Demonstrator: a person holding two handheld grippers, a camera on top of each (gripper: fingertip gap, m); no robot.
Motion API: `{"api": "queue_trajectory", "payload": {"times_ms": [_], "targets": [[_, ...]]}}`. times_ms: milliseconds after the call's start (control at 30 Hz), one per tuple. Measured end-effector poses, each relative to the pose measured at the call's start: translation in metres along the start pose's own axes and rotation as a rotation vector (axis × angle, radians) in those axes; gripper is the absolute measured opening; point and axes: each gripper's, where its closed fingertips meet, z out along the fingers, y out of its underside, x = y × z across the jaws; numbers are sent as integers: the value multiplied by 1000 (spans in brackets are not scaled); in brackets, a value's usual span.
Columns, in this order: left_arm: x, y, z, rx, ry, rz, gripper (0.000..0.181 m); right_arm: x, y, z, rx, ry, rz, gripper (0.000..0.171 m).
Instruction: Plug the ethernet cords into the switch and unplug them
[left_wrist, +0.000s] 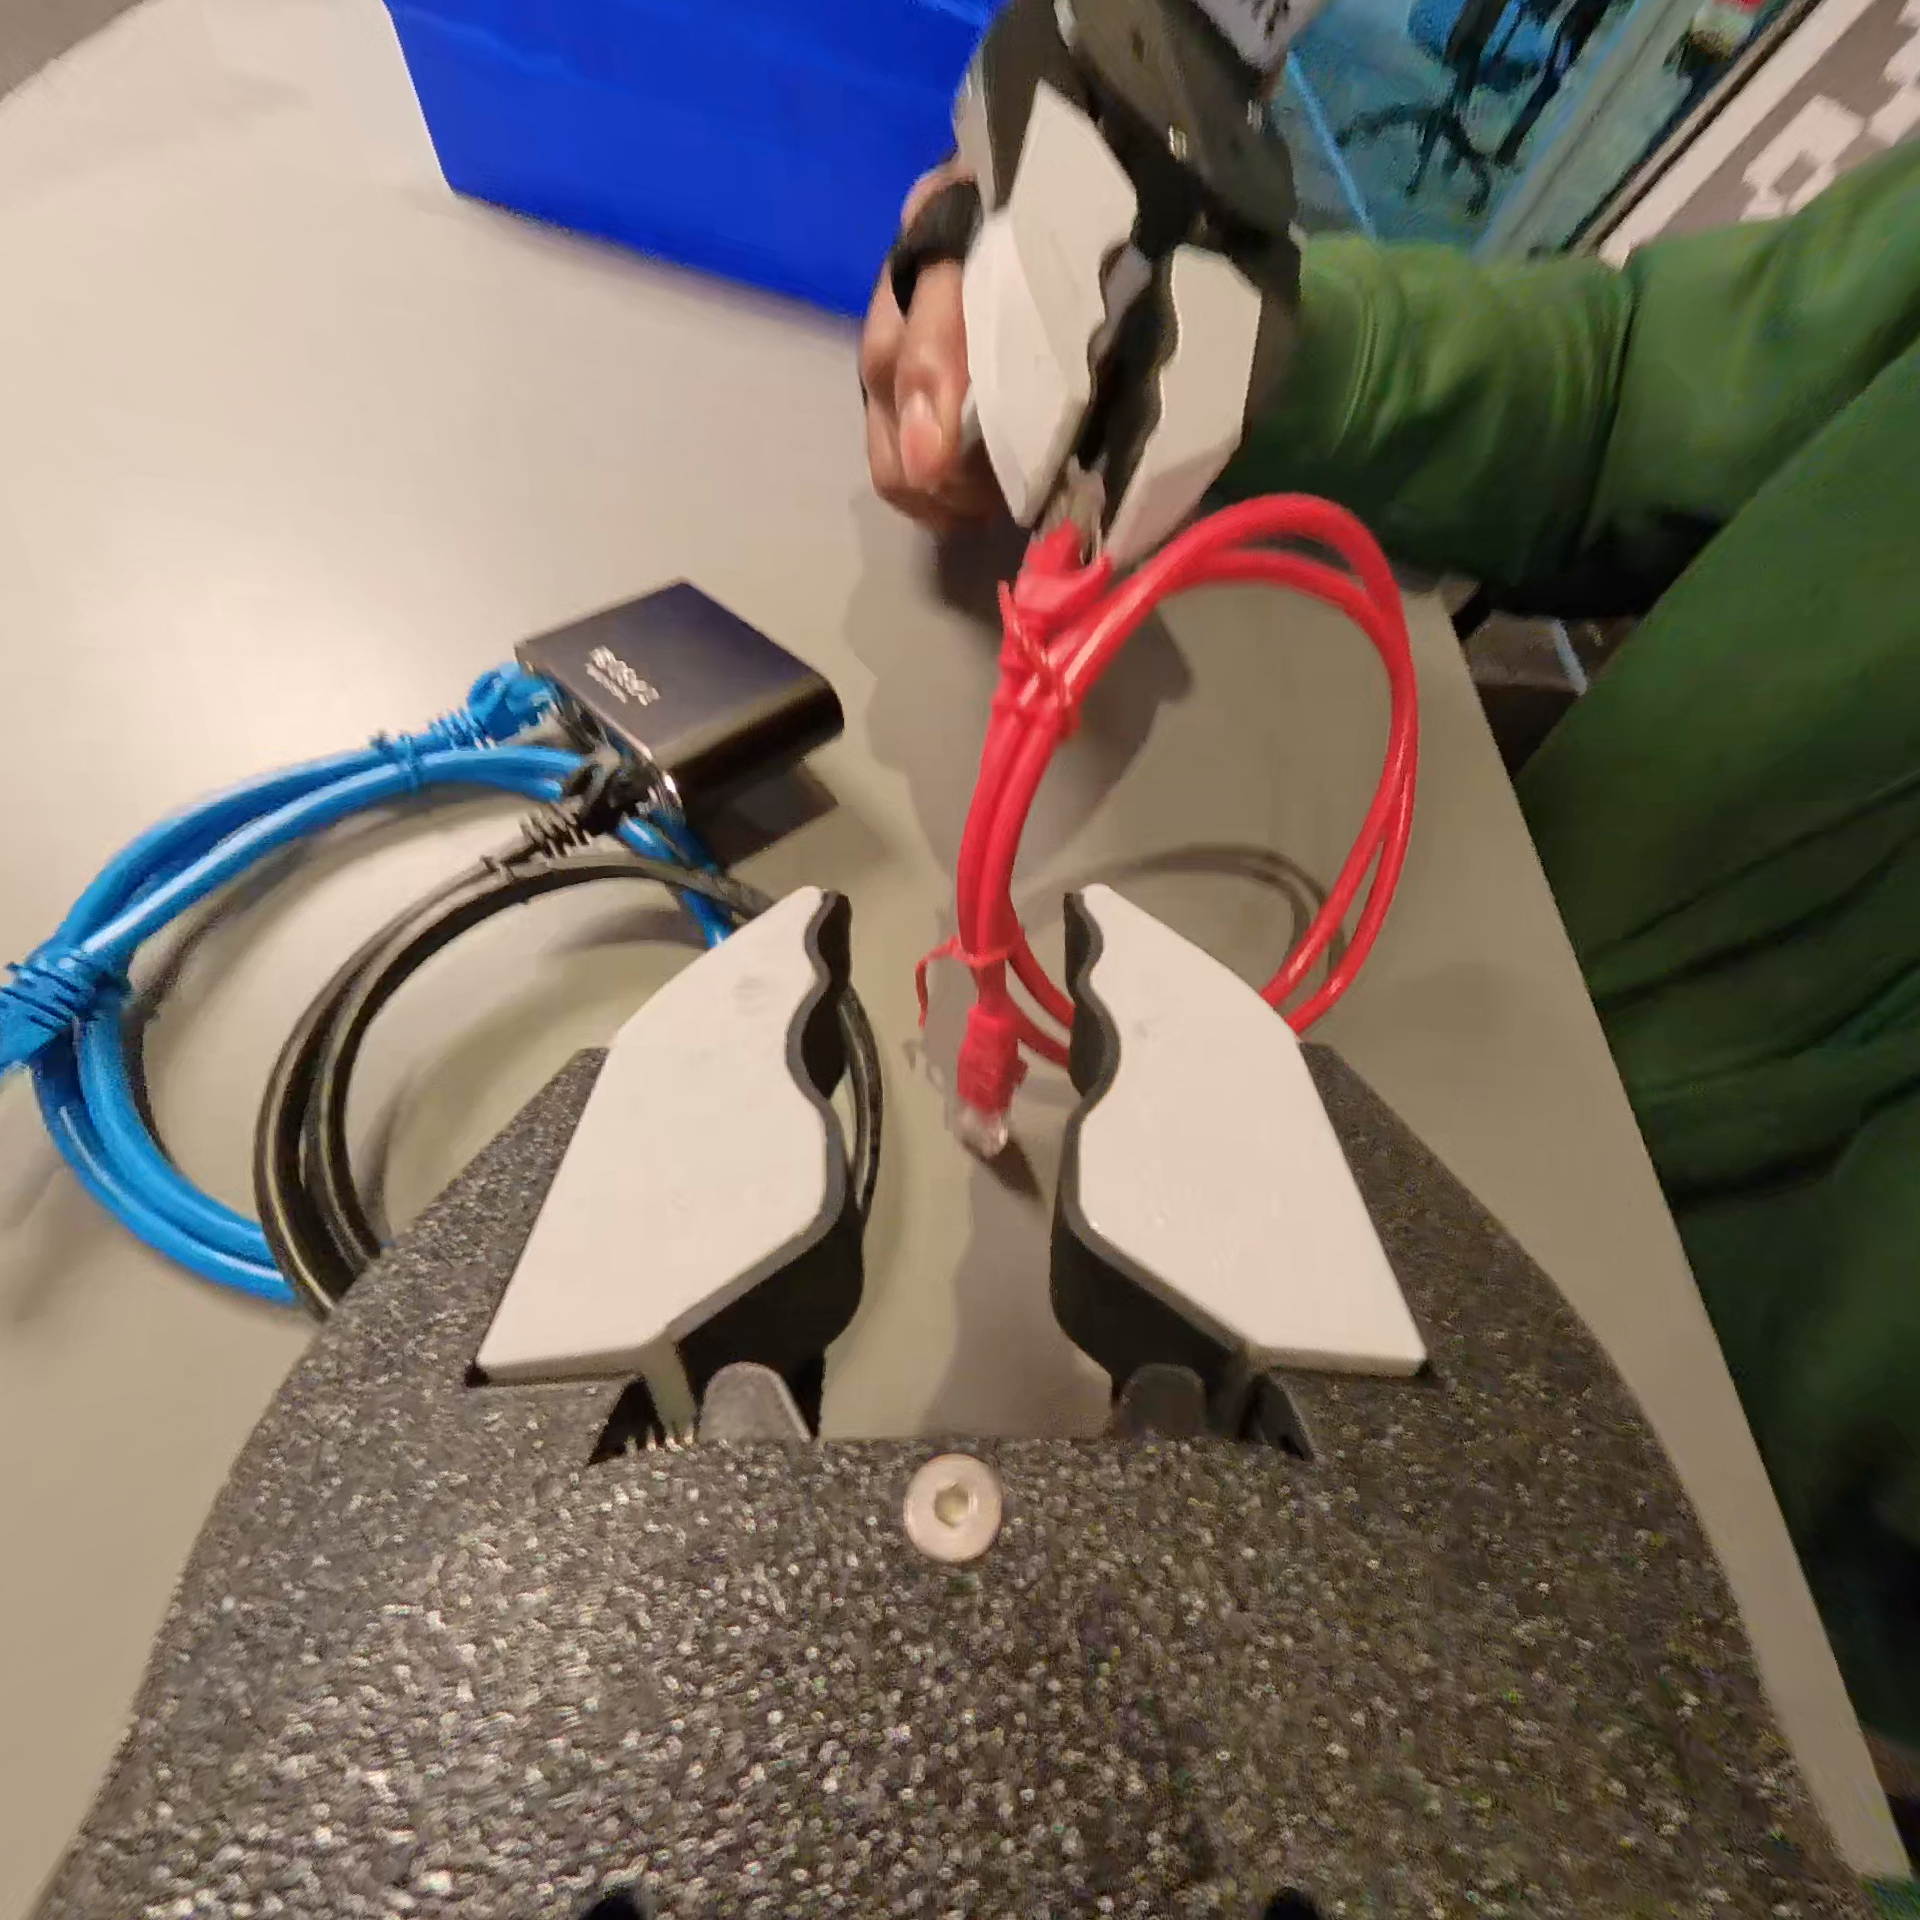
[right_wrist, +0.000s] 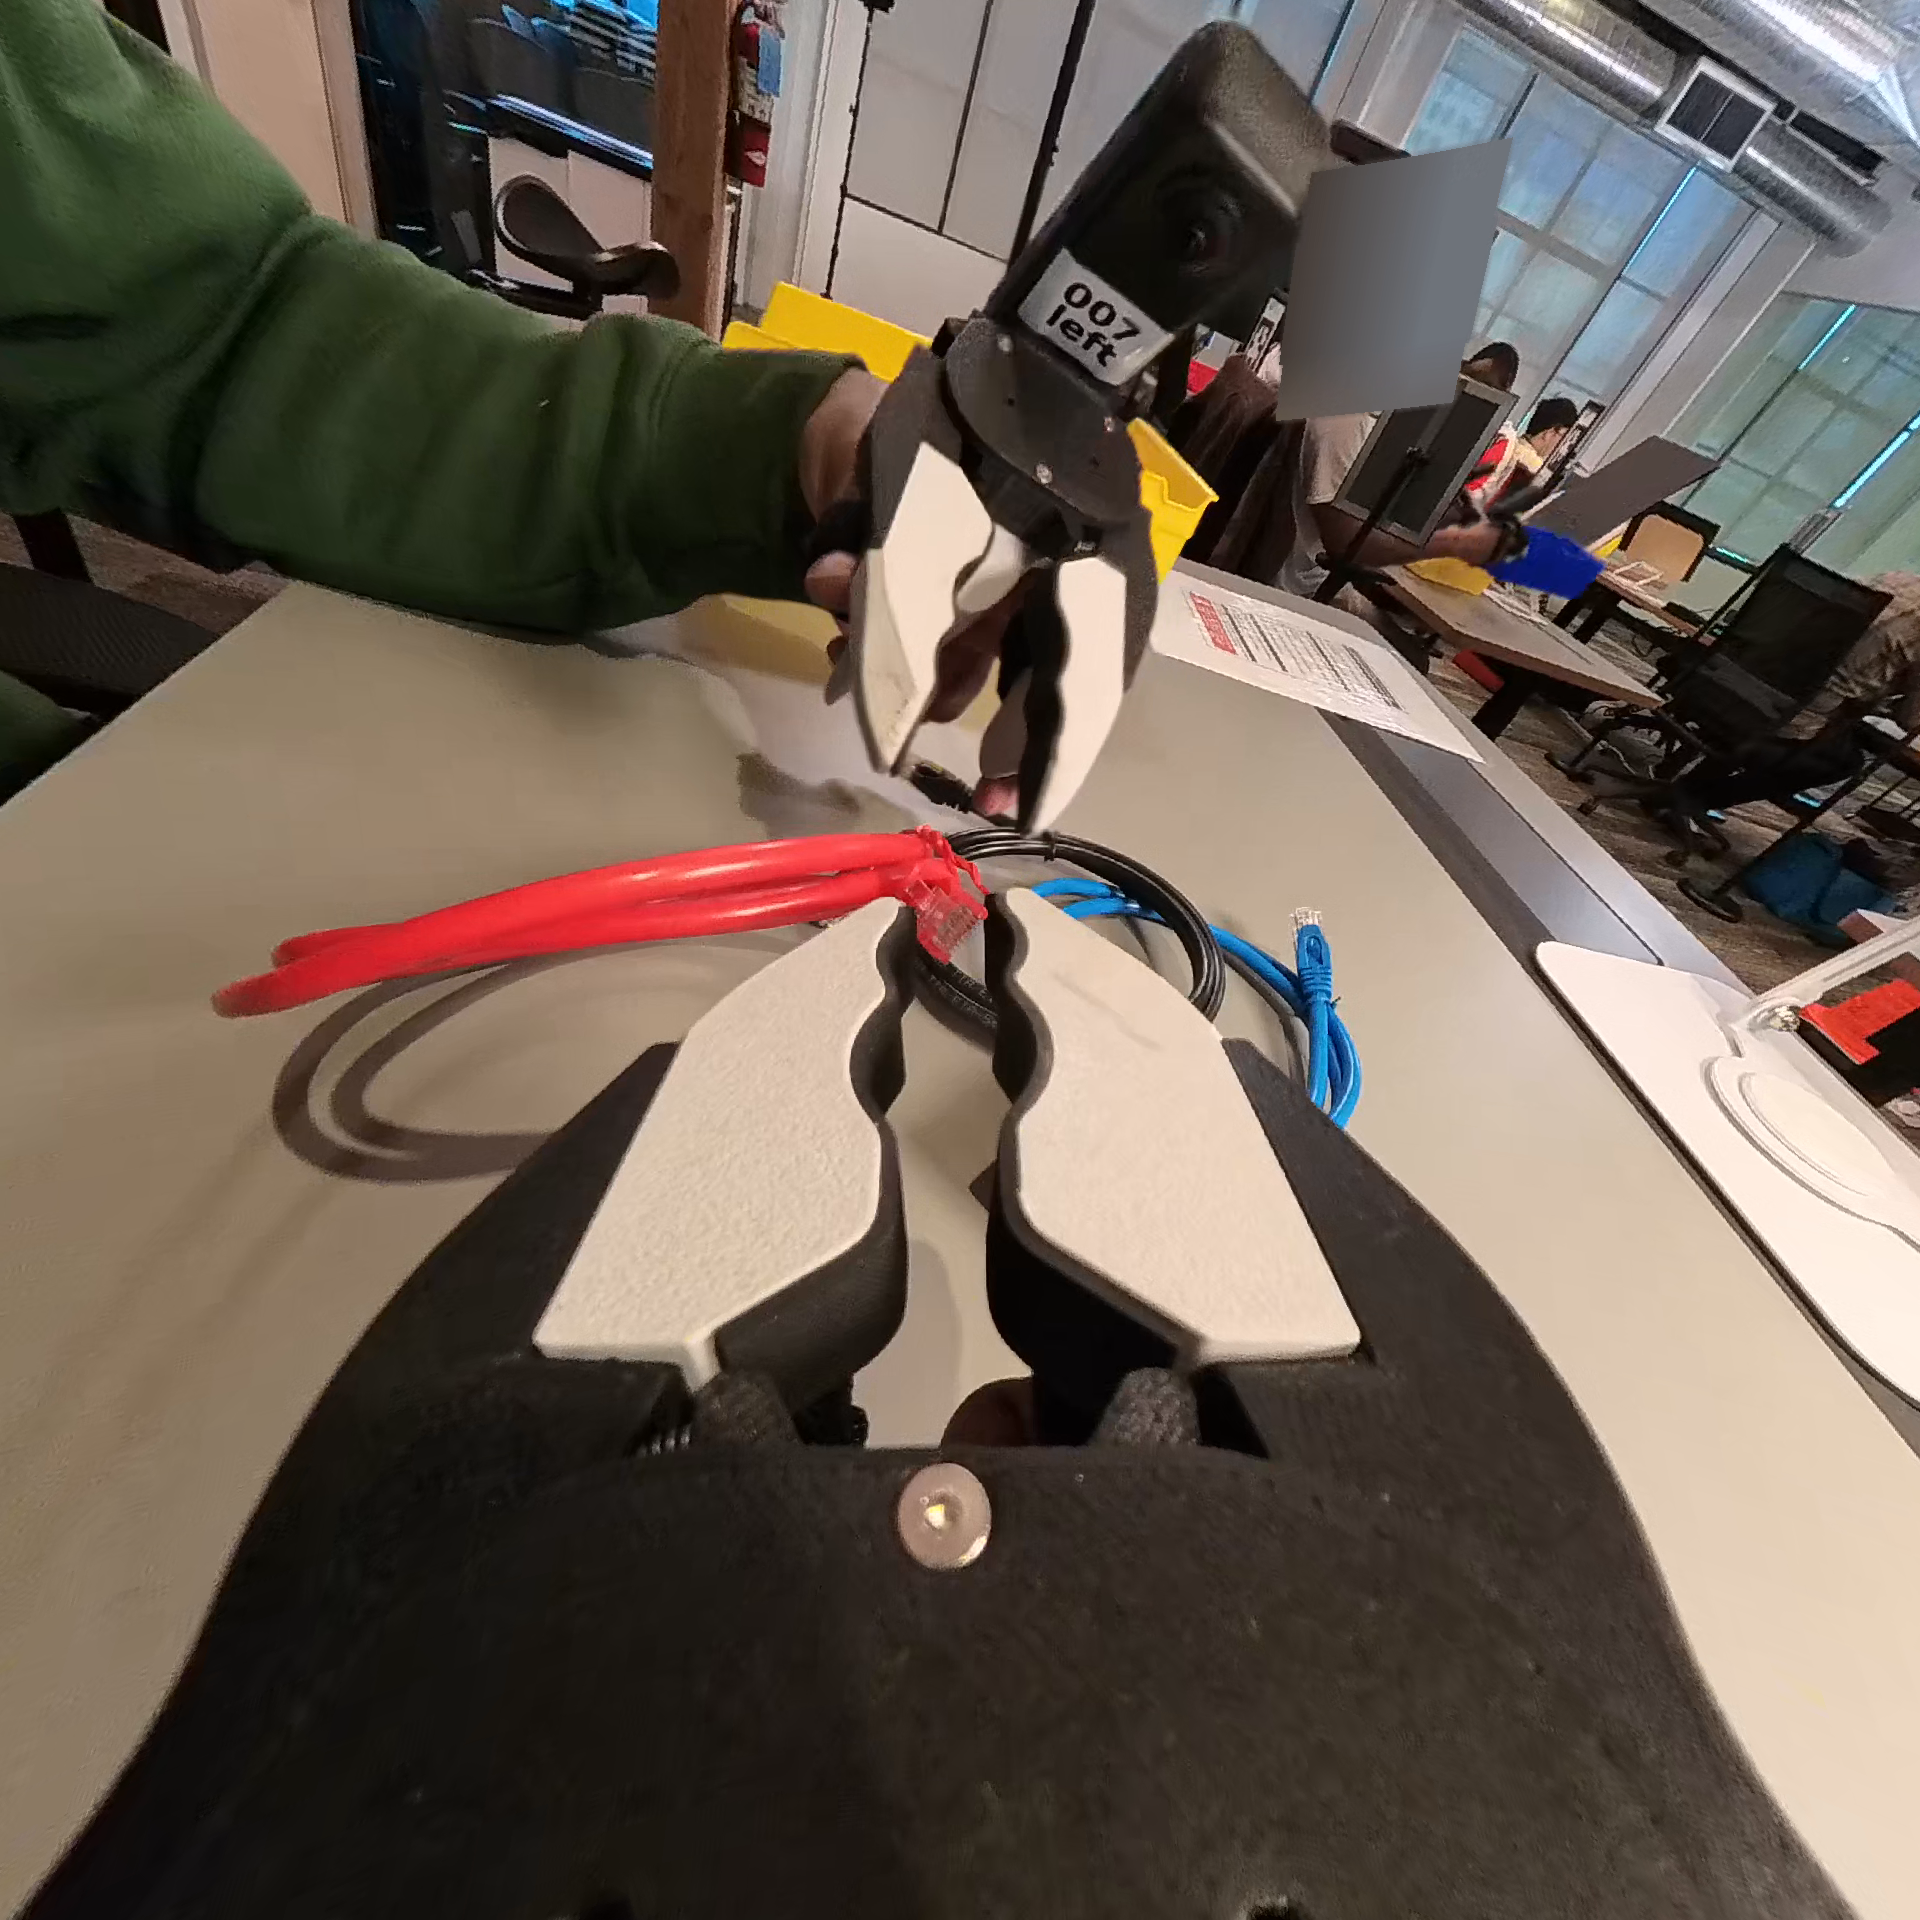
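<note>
1. Across the grey table (left_wrist: 312, 416), I am taking the black switch (left_wrist: 686, 681) as my landmark; it is sitting flat, well clear of the blue bin (left_wrist: 707, 114) behind it.
2. Beside the switch, the coiled blue cord (left_wrist: 156, 862) is lying with one end at the switch's port face, apparently plugged in, though blur is keeping me from being sure. Its other plug (right_wrist: 1311, 948) is lying loose on the table.
3. Next to that, the coiled black cord (left_wrist: 312, 1091) is also reaching the switch's front, seemingly seated one port over.
4. Off to the switch's other side, the red cord (left_wrist: 1392, 727) is hanging in the air as a tied loop, apart from the switch.
5. My right gripper (left_wrist: 1086, 520) is pinching one red plug (right_wrist: 948, 914) at its fingertips, carrying the whole coil by it.
6. My left gripper (left_wrist: 956, 935) is hovering nearer than the switch with its fingers spread and nothing between them; the red cord's free plug (left_wrist: 982, 1060) is dangling just ahead of the gap.
7. I am judging the plugging half as mostly done: two cords look connected, the red one is waiting, and all the unplugging is left.
</note>
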Motion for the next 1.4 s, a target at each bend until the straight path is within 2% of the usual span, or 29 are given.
{"api": "queue_trajectory", "payload": {"times_ms": [100,233,333,667,767,900,1033,1133,1267,1400], "targets": [[6,19,1,-89,24,32,39,0,1,0,0,3,1,12],[4,21,11,-108,-6,78,38,0,0,1,5,6,-2,12],[-1,6,14,-35,-49,81,38,-1,-2,1,11,3,0,12],[-3,-34,19,199,-37,-28,34,-10,-2,4,18,-58,22,12],[4,-47,21,272,18,-74,33,-13,-2,6,20,-67,15,12],[19,-28,36,144,115,-126,32,-14,-6,6,30,-59,-4,12],[29,-27,31,146,221,-201,30,-10,-6,6,24,-30,-23,12],[29,-24,27,129,185,-111,37,-4,-8,1,38,-5,-17,11],[22,-35,28,142,-32,156,35,-1,-7,1,30,16,-23,12],[13,-36,31,86,-253,429,23,2,-5,2,24,37,-20,12]]}}
